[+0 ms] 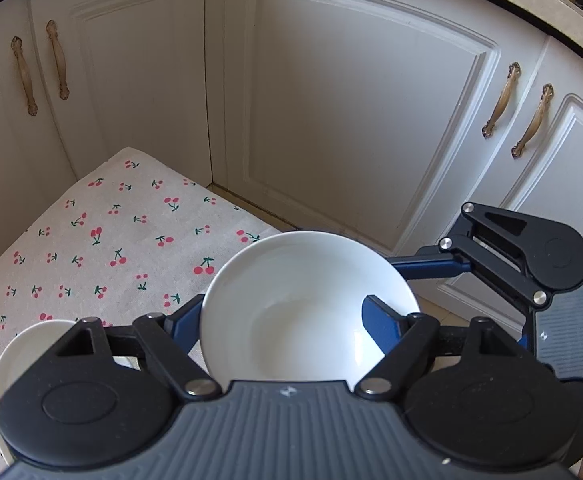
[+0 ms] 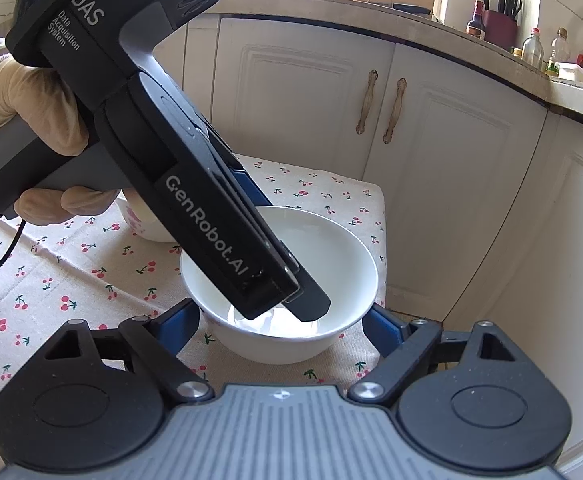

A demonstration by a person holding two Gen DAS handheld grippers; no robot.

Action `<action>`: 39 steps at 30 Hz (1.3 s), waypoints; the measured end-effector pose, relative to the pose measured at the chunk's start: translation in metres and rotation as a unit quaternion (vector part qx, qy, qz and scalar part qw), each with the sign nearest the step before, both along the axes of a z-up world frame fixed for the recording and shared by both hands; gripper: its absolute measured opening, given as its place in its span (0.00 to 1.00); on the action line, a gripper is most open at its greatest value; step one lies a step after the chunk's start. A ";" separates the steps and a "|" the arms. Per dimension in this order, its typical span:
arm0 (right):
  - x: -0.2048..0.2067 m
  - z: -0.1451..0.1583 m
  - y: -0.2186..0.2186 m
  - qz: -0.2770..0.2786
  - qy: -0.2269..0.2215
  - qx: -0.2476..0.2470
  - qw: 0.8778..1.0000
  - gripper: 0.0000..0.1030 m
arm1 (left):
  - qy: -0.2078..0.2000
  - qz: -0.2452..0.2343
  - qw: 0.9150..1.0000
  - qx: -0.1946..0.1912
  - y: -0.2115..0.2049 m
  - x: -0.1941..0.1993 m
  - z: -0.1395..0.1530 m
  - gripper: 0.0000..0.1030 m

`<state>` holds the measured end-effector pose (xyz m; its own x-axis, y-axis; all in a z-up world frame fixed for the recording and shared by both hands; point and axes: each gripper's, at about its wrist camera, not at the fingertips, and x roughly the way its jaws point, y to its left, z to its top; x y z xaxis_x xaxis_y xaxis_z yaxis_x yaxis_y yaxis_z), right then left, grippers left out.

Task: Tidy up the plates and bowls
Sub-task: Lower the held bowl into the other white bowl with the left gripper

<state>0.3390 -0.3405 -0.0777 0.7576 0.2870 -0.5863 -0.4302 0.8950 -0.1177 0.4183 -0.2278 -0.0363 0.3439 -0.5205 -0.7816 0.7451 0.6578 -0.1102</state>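
The right gripper (image 2: 281,316) is bracketing the white bowl (image 2: 331,264) from the near side, its two blue fingers (image 2: 183,320) lying against opposite flanks of the bowl's wall and apparently clamping it, likely to steady the bowl so it is not sliding on the cherry-print cloth (image 2: 71,280) beneath it; the bowl itself is sitting upright on that cloth, close to the cloth's right-hand edge; the left gripper (image 1: 283,316) is slanting down into the bowl from the upper left, one finger (image 1: 379,328) reaching inside the bowl and the other staying outside its left rim, so it is straddling the wall as if taking a pinch on it, though whether its pads are pressing the wall I cannot tell; a gloved hand (image 2: 31,100) is gripping that tool's grey handle left of and above the bowl; just left of the bowl, past the left gripper, a smaller white dish (image 1: 23,360) is waiting on the cloth, plausibly the next piece for stacking; beyond the bowl the white cabinet doors (image 2: 303,100) with their brass handles are standing closed, and above them a worktop (image 2: 491,60) is carrying bottles and jars.
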 end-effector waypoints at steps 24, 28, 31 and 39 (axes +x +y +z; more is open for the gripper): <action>-0.094 0.050 0.031 0.010 0.003 -0.011 1.000 0.89 | -0.016 -0.010 1.000 -0.016 0.035 -0.099 0.055 0.79; -0.112 0.057 0.040 0.015 0.002 -0.015 1.000 0.89 | -0.018 -0.004 1.000 -0.017 0.046 -0.122 0.063 0.79; -0.127 0.062 0.048 0.020 -0.001 -0.024 1.000 0.89 | -0.019 0.002 1.000 -0.022 0.055 -0.137 0.067 0.79; -0.161 0.071 0.064 0.025 -0.002 -0.025 0.999 0.89 | -0.024 0.011 0.999 -0.032 0.073 -0.171 0.076 0.79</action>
<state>0.1779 -0.2762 -0.0072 0.7457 0.2956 -0.5972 -0.4740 0.8652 -0.1635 0.2468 -0.1543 0.0393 0.3916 -0.5608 -0.7294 0.7356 0.6670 -0.1179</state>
